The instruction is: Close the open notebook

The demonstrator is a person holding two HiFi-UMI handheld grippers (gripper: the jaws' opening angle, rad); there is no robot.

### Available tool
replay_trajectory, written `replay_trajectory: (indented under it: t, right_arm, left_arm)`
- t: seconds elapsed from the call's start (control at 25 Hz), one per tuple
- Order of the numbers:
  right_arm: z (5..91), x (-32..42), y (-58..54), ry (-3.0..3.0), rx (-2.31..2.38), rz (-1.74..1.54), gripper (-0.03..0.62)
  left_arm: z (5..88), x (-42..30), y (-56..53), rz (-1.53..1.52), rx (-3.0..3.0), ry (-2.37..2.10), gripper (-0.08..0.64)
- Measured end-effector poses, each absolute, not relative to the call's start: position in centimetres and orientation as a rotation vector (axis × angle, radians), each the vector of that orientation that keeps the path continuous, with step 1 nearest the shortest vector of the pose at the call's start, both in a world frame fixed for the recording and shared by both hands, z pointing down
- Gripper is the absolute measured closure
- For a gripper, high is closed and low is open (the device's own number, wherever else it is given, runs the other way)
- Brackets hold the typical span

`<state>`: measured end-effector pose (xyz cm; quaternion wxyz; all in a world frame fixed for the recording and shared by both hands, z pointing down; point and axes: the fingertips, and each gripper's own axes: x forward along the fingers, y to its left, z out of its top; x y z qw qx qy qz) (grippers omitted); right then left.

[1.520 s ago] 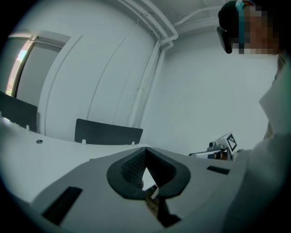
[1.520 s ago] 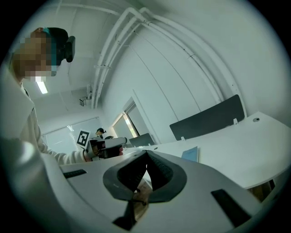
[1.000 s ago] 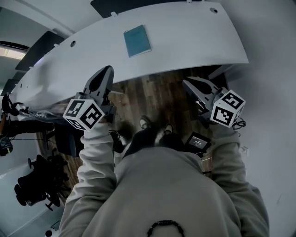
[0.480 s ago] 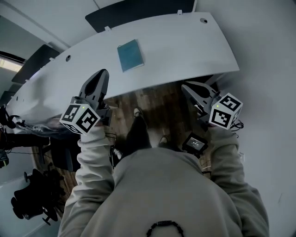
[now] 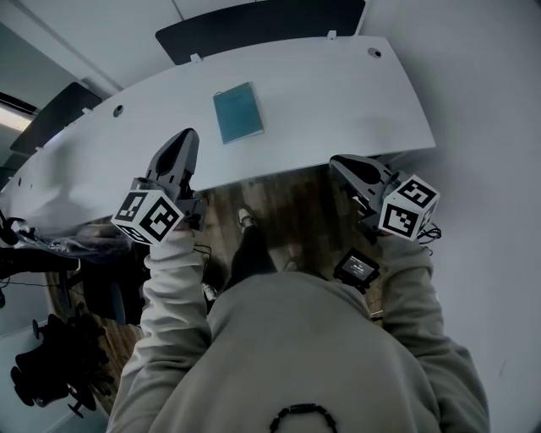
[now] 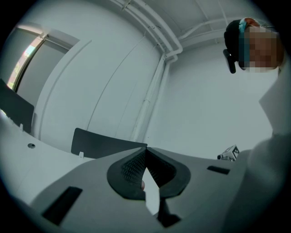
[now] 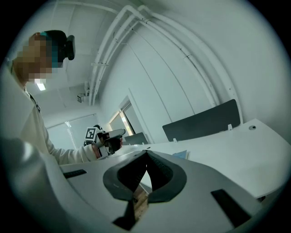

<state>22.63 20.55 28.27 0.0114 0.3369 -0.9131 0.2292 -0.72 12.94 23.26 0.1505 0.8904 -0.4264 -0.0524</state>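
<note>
Long curved white table (image 5: 338, 93): far side of the scene. Teal rectangular notebook (image 5: 237, 112): lies closed and flat at mid-table. Head view shows it whole, right gripper view only an edge. Left gripper (image 5: 188, 135), right gripper (image 5: 336, 161): jaws together, empty, at the table's near edge.

A long white desk (image 5: 338, 93) curves across in front of you, with round cable holes (image 5: 373, 52) near its far edge. A dark divider panel (image 5: 262, 25) stands behind it. Below you is wooden floor (image 5: 296, 199). A black office chair (image 5: 51, 372) sits at your lower left, and a small black device (image 5: 357, 269) is by your right side. White pipes (image 6: 152, 91) run up the wall.
</note>
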Motion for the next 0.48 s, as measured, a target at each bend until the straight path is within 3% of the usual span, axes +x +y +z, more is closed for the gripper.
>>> replay_trajectory:
  t: [0.28, 0.48]
  right_arm:
    - [28.2, 21.7, 16.5, -2.818, 1.105, 0.672, 0.572]
    - [29.8, 19.1, 11.5, -2.782, 1.095, 0.716, 0.572]
  left_arm:
    - [24.7, -2.1, 10.1, 0.037, 2.665, -1.33, 0.561]
    - [26.3, -4.6, 5.3, -0.037, 2.613, -1.287, 0.561]
